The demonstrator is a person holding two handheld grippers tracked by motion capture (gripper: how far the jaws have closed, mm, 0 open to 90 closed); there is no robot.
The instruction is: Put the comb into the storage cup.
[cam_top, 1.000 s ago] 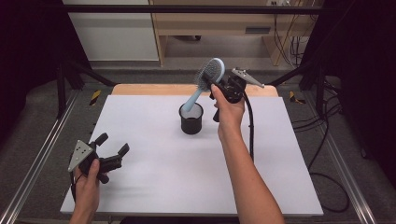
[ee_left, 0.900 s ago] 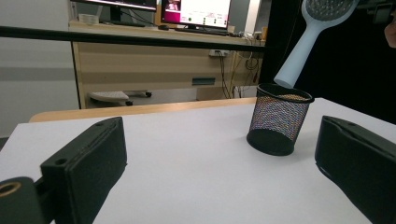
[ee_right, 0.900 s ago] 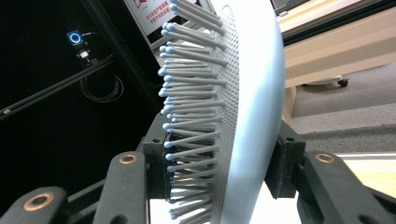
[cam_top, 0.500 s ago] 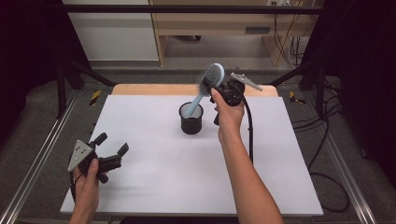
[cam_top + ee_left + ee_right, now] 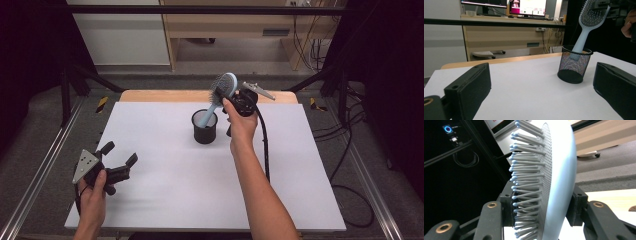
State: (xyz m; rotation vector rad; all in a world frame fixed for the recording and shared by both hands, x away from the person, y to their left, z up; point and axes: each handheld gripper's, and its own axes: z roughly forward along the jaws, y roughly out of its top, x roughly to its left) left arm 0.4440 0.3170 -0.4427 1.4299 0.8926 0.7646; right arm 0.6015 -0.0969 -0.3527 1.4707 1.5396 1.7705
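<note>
A light blue hairbrush [image 5: 223,89] leans with its handle inside a black mesh cup [image 5: 205,127] near the middle back of the white table. My right gripper [image 5: 225,95] is shut on the brush head, one jaw on the bristles and one on the smooth back [image 5: 564,182]. The left gripper view shows the brush [image 5: 589,20] slanting up out of the cup [image 5: 573,65]. My left gripper [image 5: 121,154] is open and rests low at the table's front left, far from the cup, nothing between its pads [image 5: 469,87].
The white table top [image 5: 165,190] has a wooden strip along its back edge [image 5: 160,95]. Metal rails run along both sides. A black cable [image 5: 265,145] trails from the right gripper over the table. A desk with monitors [image 5: 524,7] stands beyond.
The right gripper has lowered the brush, so its handle sits deeper in the cup and stands a bit steeper. The left gripper has stayed put.
</note>
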